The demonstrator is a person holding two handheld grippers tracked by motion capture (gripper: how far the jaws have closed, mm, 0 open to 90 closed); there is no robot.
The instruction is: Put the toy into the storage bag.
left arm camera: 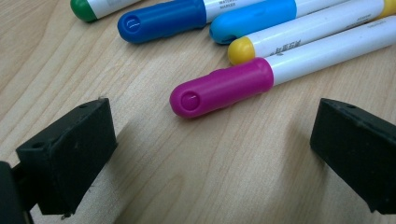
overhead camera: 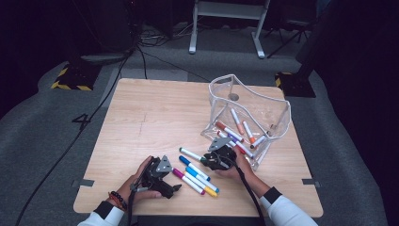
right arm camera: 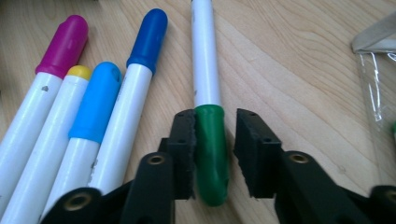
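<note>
Right gripper (right arm camera: 215, 140): your jaws straddle the green-capped marker's (right arm camera: 211, 154) cap; one pad touches, the other stands just off it
Left gripper (left arm camera: 210, 154): your jaws spread wide on bare table (left arm camera: 196, 186); magenta marker (left arm camera: 224, 91) just beyond
Green-capped marker: flat on the table, beside the dark blue marker (right arm camera: 135, 93), near the clear pouch (overhead camera: 254, 113)

High view looks forward and down over the whole table (overhead camera: 141, 122); both gripper views sit low, very close to the wood, sharing the marker row (overhead camera: 197, 174) from opposite ends.
</note>
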